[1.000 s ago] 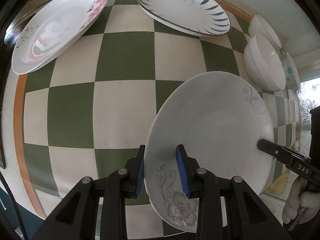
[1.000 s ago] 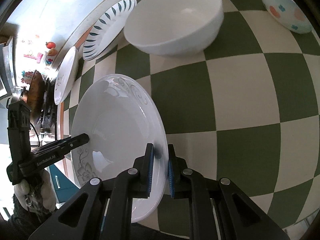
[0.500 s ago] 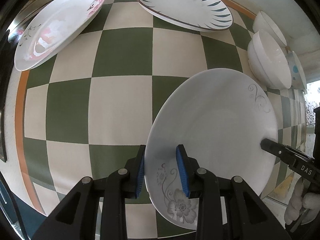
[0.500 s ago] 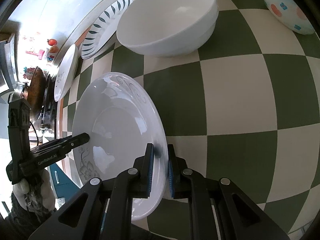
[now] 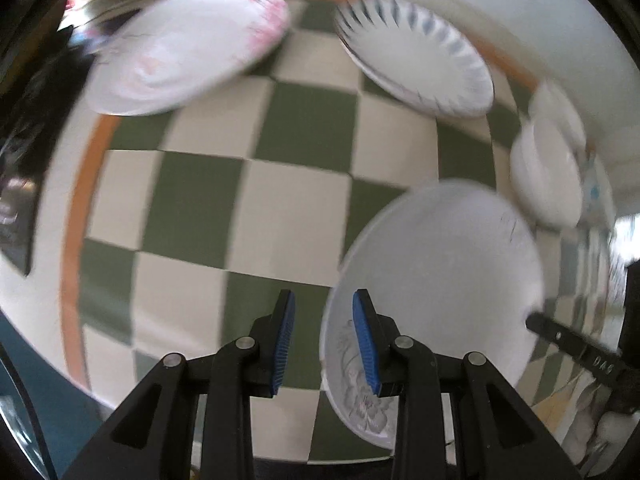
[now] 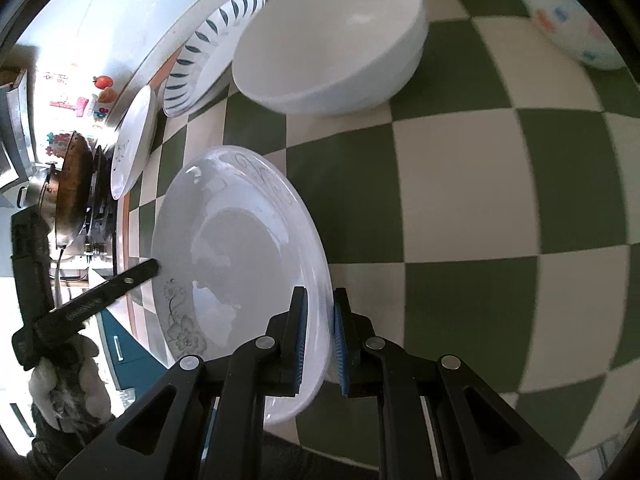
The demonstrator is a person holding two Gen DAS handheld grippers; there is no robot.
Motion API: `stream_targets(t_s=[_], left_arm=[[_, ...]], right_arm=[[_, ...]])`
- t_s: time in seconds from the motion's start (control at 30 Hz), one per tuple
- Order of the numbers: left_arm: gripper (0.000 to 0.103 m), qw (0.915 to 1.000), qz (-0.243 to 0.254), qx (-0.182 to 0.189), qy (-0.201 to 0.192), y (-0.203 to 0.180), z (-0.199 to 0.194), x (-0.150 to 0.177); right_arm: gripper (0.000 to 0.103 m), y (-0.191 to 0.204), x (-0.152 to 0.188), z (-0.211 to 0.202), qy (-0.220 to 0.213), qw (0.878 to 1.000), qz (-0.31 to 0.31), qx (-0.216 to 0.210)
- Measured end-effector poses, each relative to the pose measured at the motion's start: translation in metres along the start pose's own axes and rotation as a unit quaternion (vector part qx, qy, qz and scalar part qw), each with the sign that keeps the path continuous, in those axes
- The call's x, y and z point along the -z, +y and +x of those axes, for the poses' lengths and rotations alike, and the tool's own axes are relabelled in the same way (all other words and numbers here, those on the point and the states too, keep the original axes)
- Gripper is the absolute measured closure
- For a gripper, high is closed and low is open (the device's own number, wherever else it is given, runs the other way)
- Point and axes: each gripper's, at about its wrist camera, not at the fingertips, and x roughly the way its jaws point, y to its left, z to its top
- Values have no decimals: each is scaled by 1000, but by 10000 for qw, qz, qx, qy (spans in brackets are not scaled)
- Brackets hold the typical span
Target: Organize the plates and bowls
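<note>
A white plate (image 5: 440,280) with a grey flower print is tilted over the checkered cloth (image 5: 280,208). My right gripper (image 6: 320,336) is shut on the near rim of this plate (image 6: 240,240). One of its fingers (image 5: 568,340) shows at the plate's right edge in the blurred left wrist view. My left gripper (image 5: 324,340) hovers over the opposite rim with its pads apart. The rim sits nearer the right pad and is clear of the left one. In the right wrist view, a left finger (image 6: 120,284) ends right at the plate's edge.
At the back lie a pink-blossom plate (image 5: 180,52) and a blue-leaf plate (image 5: 416,56). A white bowl (image 6: 332,40) and a dotted bowl (image 6: 568,12) stand beyond the held plate. A pan (image 6: 72,192) sits on a stove past the table's left edge.
My left gripper has risen and rolled, and its view has blurred. The plate's rim has shifted away from its left pad, and its fingertip has drawn back to the edge. The right grip is unchanged.
</note>
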Motion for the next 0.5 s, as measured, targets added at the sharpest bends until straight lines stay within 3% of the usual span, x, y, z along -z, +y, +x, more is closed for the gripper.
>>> stream_targets(t_s=[0.2, 0.27, 0.3, 0.37, 0.5], left_arm=[[70, 9967, -549, 110, -593, 33, -56, -17], [70, 9953, -623, 137, -728, 51, -66, -36], [67, 9947, -646, 167, -784, 59, -70, -44], [65, 9934, -757, 99, -858, 78, -73, -61], [61, 9910, -1092, 66, -771, 130, -58, -104]], right_arm=[[85, 45, -5, -49, -516, 9982, -276, -152], [76, 74, -16, -55, -538, 9969, -465, -329], [69, 92, -26, -54, -457, 9964, -542, -464], [64, 121, -45, -47, -351, 9944, -595, -799], [64, 186, -98, -6, -122, 9917, -801, -1000]])
